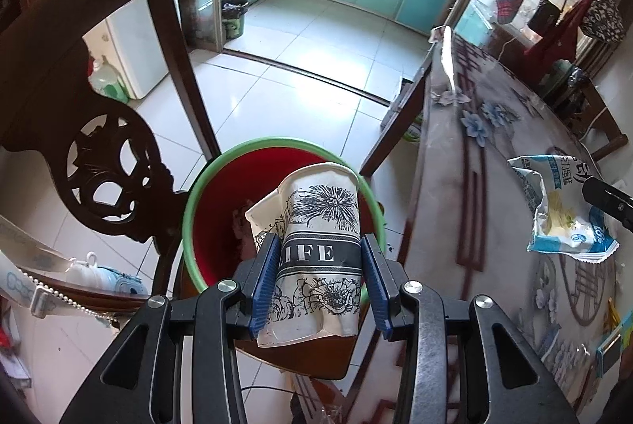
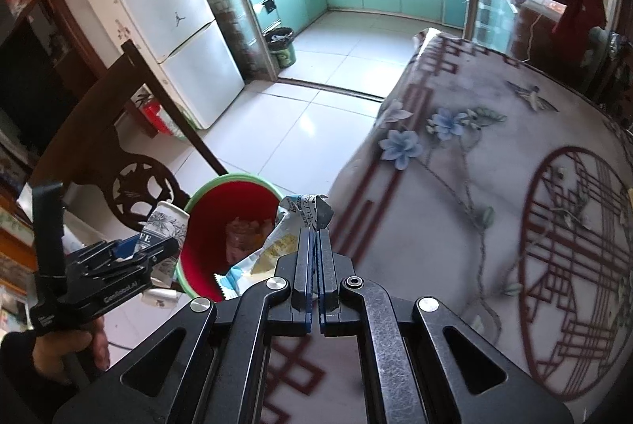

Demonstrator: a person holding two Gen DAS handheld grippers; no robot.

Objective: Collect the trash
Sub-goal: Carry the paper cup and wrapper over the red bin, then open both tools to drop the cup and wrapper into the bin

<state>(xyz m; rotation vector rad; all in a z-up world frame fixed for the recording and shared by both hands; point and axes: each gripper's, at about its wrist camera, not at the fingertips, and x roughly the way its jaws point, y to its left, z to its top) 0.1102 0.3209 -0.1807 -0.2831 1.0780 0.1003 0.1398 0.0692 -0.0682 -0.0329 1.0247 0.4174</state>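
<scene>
My left gripper point(image 1: 318, 246) is shut on a crushed white paper cup point(image 1: 312, 246) with black flower print and the word LIFE. It holds the cup just over the near rim of a red bin with a green rim point(image 1: 190, 202) that stands on a chair seat. My right gripper point(image 2: 315, 234) is shut on a blue and white snack wrapper point(image 2: 277, 246) and holds it at the table edge beside the bin point(image 2: 221, 182). The wrapper also shows in the left wrist view point(image 1: 561, 210). The left gripper point(image 2: 130, 250) and cup point(image 2: 162, 226) show in the right wrist view. Some pinkish trash lies in the bin.
A dark carved wooden chair point(image 1: 110, 162) backs the bin. The table point(image 2: 494, 186) with a floral cover fills the right. A white fridge point(image 2: 166, 28) stands at the left, and a dark bin point(image 2: 281, 48) by the kitchen doorway.
</scene>
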